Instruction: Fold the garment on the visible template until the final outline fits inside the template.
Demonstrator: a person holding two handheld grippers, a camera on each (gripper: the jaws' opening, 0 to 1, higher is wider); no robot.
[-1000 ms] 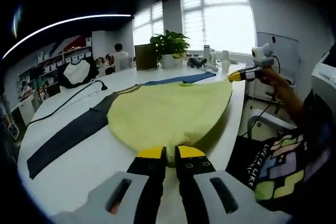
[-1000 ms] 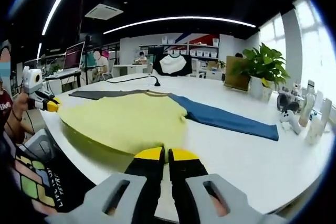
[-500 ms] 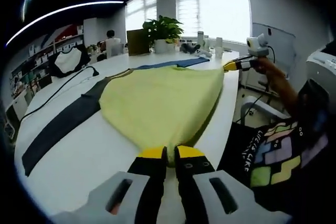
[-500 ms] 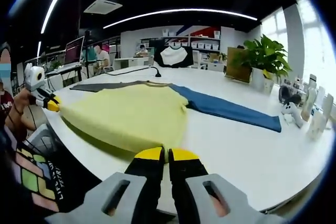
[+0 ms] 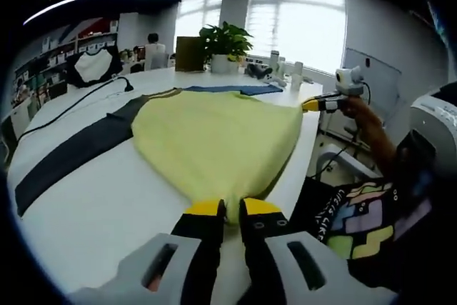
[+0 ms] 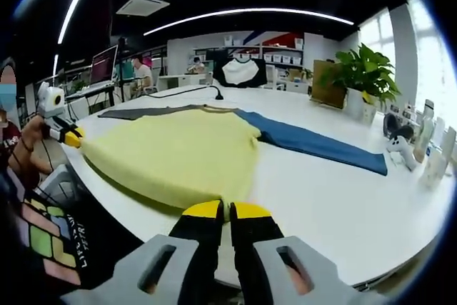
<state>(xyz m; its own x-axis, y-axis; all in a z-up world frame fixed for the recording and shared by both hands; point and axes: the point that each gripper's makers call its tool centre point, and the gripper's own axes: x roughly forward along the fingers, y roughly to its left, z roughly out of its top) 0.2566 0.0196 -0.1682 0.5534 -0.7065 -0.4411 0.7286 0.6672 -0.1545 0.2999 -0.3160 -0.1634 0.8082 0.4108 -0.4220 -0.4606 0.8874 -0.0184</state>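
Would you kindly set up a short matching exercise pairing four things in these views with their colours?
Things:
1. garment body
2. sleeve toward the potted plant
3. sleeve on the other side
4. table

Colours:
A. blue
B. white
C. yellow
D. dark grey

Pairs: 1-C, 2-A, 3-D, 4-B

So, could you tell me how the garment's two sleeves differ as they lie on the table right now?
The blue sleeve is a saturated blue, while the dark grey sleeve is near black. In the right gripper view the blue sleeve stretches toward the potted plant side; the dark grey sleeve runs the opposite way, toward the desks with monitors. Both lie flat and fully spread on the white table, joined to the yellow body.
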